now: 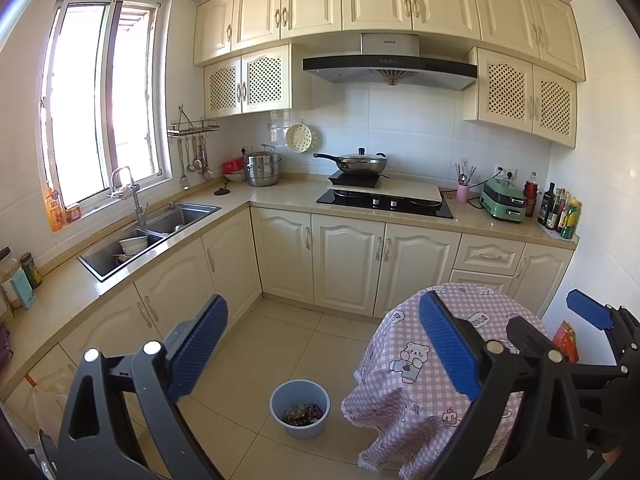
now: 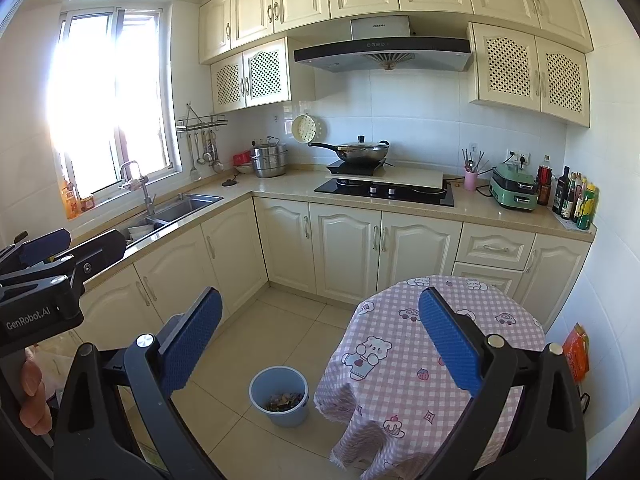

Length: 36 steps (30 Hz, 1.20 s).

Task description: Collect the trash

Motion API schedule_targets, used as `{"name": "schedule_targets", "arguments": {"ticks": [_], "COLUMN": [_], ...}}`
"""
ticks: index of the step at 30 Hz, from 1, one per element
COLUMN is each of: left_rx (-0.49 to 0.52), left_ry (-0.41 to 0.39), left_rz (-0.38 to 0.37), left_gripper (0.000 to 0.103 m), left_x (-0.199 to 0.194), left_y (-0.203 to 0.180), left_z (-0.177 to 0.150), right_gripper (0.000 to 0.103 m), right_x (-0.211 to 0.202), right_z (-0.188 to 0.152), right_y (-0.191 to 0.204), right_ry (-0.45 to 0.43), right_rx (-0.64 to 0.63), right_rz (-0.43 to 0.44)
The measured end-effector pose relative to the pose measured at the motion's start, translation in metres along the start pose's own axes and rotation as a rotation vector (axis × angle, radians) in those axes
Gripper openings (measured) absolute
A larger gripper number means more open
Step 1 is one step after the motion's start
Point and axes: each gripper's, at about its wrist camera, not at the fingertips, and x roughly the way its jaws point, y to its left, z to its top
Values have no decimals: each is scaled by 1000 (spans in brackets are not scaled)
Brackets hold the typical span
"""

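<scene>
My left claw (image 1: 320,344) and right claw (image 2: 320,336) both gape apart, gripping nothing. The blue bin (image 1: 299,408) of trash (image 1: 303,415) sits on the floor at lower centre, between each claw's fingers.

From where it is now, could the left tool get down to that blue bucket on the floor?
Probably yes. The left tool is open and holds nothing, and the blue bucket stands on bare tile below it, beside the pink-clothed table, with nothing between.

A home kitchen: cream cabinets (image 1: 344,264), a sink (image 1: 160,228) under the window (image 1: 100,104), a wok (image 1: 358,162) beneath the hood (image 1: 390,68).
</scene>
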Motion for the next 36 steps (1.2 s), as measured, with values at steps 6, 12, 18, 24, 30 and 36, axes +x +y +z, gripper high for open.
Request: {"name": "schedule_targets", "arguments": {"ticks": [6,12,18,24,30,36], "left_rx": [0,-2,-3,-3,1,4], "left_ry": [4,11,16,25,32,43], "left_rz": [-2,-4,-5,-8,-15,-25], "left_gripper": [94,94,94,94,94,94], "left_x": [1,3,7,11,17,24], "left_y": [0,1,2,3,7,10], "left_z": [0,-2,-3,-4,-5,-8], "right_gripper": [95,95,95,95,95,95], "right_x": [3,6,10,14,19,26], "right_z": [-3,-4,-5,-6,-7,-9], "right_y": [1,3,6,8,12,19], "right_ry": [7,16,24,31,36,44], "right_rx": [5,9,10,13,20,27], "right_rz": [-4,-3,-4,-6,-14,-25]}}
